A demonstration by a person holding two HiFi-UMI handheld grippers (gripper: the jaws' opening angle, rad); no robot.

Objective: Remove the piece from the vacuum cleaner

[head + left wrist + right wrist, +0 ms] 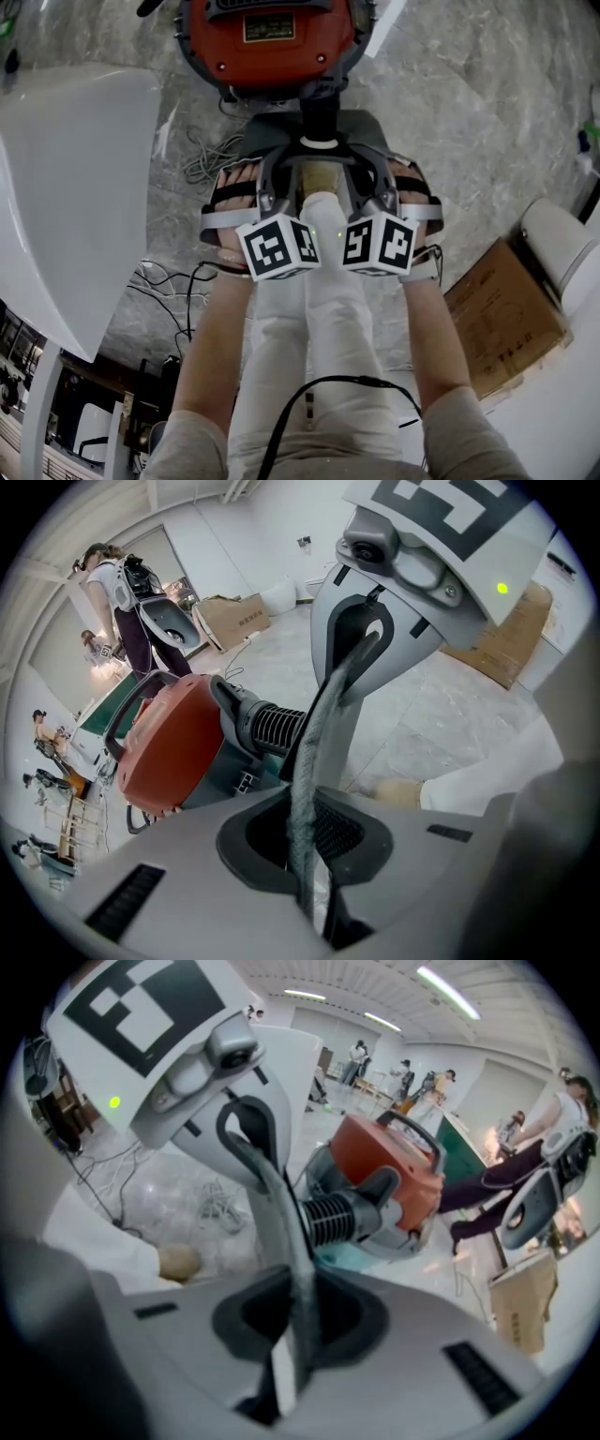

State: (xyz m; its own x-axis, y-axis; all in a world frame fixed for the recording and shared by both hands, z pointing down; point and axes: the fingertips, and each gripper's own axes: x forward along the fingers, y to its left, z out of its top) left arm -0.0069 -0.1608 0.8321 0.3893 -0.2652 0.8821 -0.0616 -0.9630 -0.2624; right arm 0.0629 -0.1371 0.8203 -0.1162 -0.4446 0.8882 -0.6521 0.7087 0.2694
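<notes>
Left gripper (pixel 309 789) and right gripper (pixel 295 1279) meet tip to tip, both sets of jaws pressed together, beside the red vacuum cleaner (pixel 272 42).

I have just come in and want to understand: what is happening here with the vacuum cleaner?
A person stands over an orange vacuum cleaner on the floor, with a hand-held gripper in each hand. The left hand-held gripper and the right hand-held gripper face each other, close together, beside the black hose connector. Each has its jaws together, with nothing visible between them. The connector sits on the machine, so no piece is removed yet.
</notes>
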